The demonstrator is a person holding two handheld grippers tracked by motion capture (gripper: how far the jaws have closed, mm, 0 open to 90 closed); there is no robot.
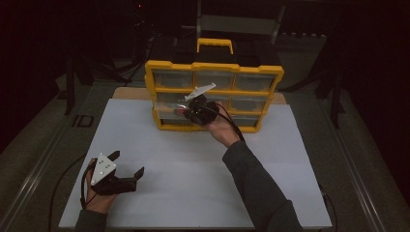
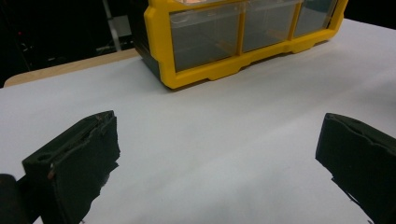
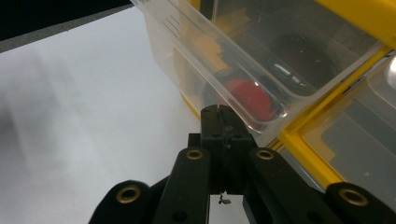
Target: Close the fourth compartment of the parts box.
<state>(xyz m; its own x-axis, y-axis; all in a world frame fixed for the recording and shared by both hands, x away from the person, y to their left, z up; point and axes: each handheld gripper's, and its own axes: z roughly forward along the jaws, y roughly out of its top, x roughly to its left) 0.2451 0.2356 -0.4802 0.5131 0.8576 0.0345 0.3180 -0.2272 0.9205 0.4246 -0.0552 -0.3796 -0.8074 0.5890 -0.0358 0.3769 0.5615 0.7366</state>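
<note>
A yellow organizer (image 1: pixel 212 72) with clear drawers stands upright at the far side of the white board. One clear drawer (image 3: pixel 187 51) on its left side is pulled out. Inside it lie a red round object (image 3: pixel 245 98) and a dark round part (image 3: pixel 299 56). My right gripper (image 1: pixel 186 110) is at that drawer's front. In the right gripper view its jaws (image 3: pixel 219 112) are pressed together, tips on the drawer's front lip. My left gripper (image 1: pixel 128 163) rests near the board's front left corner. Its jaws (image 2: pixel 217 123) stand wide apart over bare board, holding nothing.
The white board (image 1: pixel 193 183) lies on a wooden tabletop (image 1: pixel 130 93). The organizer (image 2: pixel 201 70) carries a yellow handle (image 1: pixel 215 44) on top. Dark floor and stands surround the table. A cable (image 1: pixel 232 123) trails from the right gripper along the forearm.
</note>
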